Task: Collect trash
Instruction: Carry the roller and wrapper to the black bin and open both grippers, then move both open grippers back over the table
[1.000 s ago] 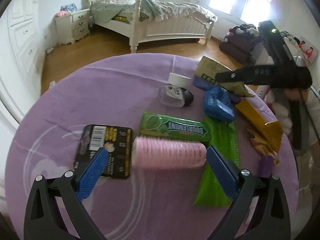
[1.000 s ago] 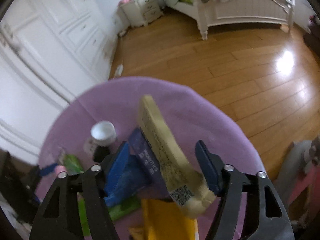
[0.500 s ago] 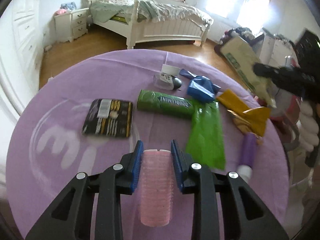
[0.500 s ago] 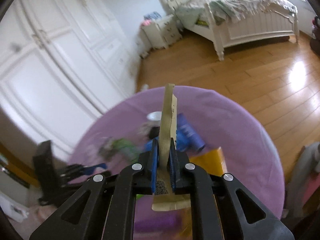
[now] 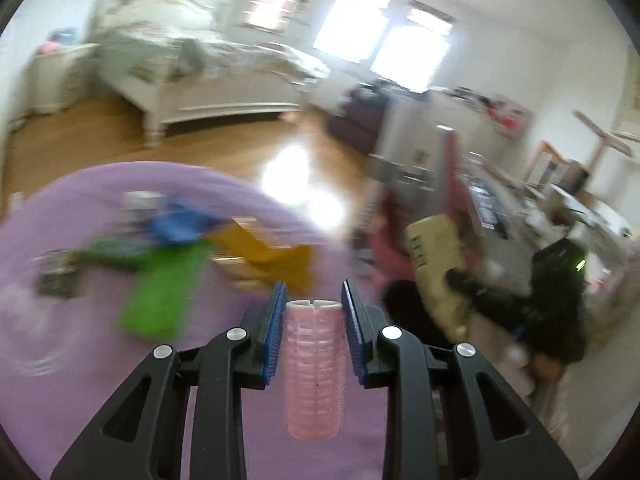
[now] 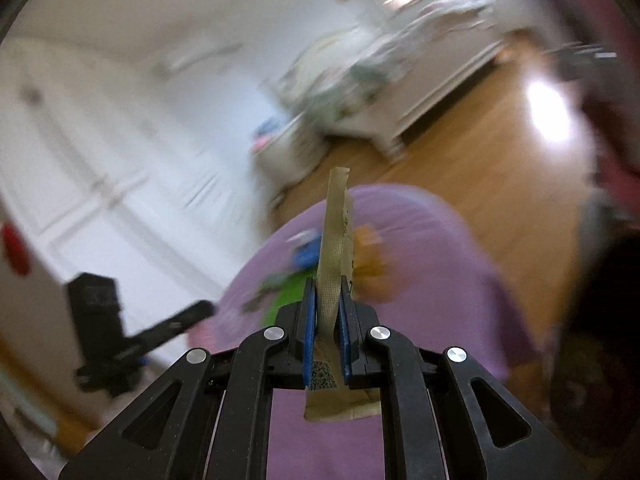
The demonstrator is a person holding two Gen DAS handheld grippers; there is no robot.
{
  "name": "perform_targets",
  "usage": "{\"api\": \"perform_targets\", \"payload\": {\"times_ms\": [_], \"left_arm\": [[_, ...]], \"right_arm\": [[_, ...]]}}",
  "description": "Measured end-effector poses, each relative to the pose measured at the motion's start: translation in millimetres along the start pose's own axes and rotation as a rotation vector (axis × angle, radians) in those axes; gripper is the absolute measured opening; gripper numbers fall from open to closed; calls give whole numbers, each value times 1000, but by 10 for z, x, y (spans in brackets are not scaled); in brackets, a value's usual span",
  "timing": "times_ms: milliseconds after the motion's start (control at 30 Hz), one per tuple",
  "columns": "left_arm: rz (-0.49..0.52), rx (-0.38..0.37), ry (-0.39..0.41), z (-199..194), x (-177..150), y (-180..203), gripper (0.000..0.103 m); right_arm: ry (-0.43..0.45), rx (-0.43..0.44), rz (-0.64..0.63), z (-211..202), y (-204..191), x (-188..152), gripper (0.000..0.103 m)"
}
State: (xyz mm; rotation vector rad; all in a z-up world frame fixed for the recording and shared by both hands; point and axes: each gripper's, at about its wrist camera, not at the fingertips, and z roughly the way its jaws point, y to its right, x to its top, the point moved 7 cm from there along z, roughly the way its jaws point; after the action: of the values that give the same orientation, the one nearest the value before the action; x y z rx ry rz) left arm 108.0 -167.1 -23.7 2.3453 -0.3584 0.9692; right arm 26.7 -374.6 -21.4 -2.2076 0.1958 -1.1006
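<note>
The left gripper (image 5: 313, 306) had its jaws pinched on a pink roller (image 5: 315, 364), the pads bearing on its sides near the far end and the rest hanging back toward the camera, above the purple surface (image 5: 80, 380). The roller looked light, hollow and ribbed; it would probably flex under a hard squeeze, and the ribs should keep it from slipping. The right gripper (image 6: 327, 312) had its jaws pressed on a beige packet (image 6: 334, 240), held edge-on and upright near its lower end. The packet looked thin, light and limp enough to bend, so a grip low on the flat faces suited it.

Motion blur smeared the remaining litter: a green wrapper (image 5: 160, 292), something blue (image 5: 176, 224) and something yellow (image 5: 264, 256) showed only as colours. No bin could be made out.
</note>
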Motion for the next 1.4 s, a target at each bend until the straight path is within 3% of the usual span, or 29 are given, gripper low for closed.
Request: {"api": "perform_targets", "payload": {"times_ms": [100, 267, 433, 533, 600, 633, 667, 733, 800, 967, 1100, 1200, 1267, 1400], "left_arm": [[42, -109, -50, 464, -45, 560, 29], [47, -235, -159, 1251, -273, 1195, 29], [80, -262, -257, 1955, -530, 1610, 29], [125, -240, -284, 2144, -638, 1736, 32], [134, -234, -304, 2236, -665, 1793, 43], [133, -227, -307, 2239, -666, 1795, 65], [132, -224, -299, 2206, -633, 1791, 85], [146, -232, -238, 2055, -558, 1766, 89], [177, -213, -218, 1927, -511, 1733, 89], [192, -113, -141, 1481, -339, 1409, 92], [128, 9, -52, 965, -152, 809, 92], [77, 137, -6, 612, -82, 221, 92], [23, 243, 14, 352, -57, -304, 92], [-84, 434, 28, -77, -78, -1278, 92]], "right_arm": [[74, -147, 63, -427, 566, -45, 11], [94, -290, 173, -771, 1368, -268, 11], [82, -374, 250, -866, 1909, -411, 11], [77, -425, 266, -859, 2104, -462, 11], [60, -451, 280, -841, 2189, -520, 11], [53, -466, 285, -835, 2212, -556, 21], [55, -468, 293, -827, 2230, -560, 38], [74, -448, 312, -781, 2229, -550, 55], [78, -447, 309, -703, 2228, -503, 60], [60, -391, 234, -464, 1795, -371, 60], [7, -293, 98, 13, 1173, -198, 60], [-52, -210, -5, 424, 626, -122, 62], [-96, -152, -77, 721, 246, -105, 72], [-192, -66, -226, 1343, -475, -149, 75]]}}
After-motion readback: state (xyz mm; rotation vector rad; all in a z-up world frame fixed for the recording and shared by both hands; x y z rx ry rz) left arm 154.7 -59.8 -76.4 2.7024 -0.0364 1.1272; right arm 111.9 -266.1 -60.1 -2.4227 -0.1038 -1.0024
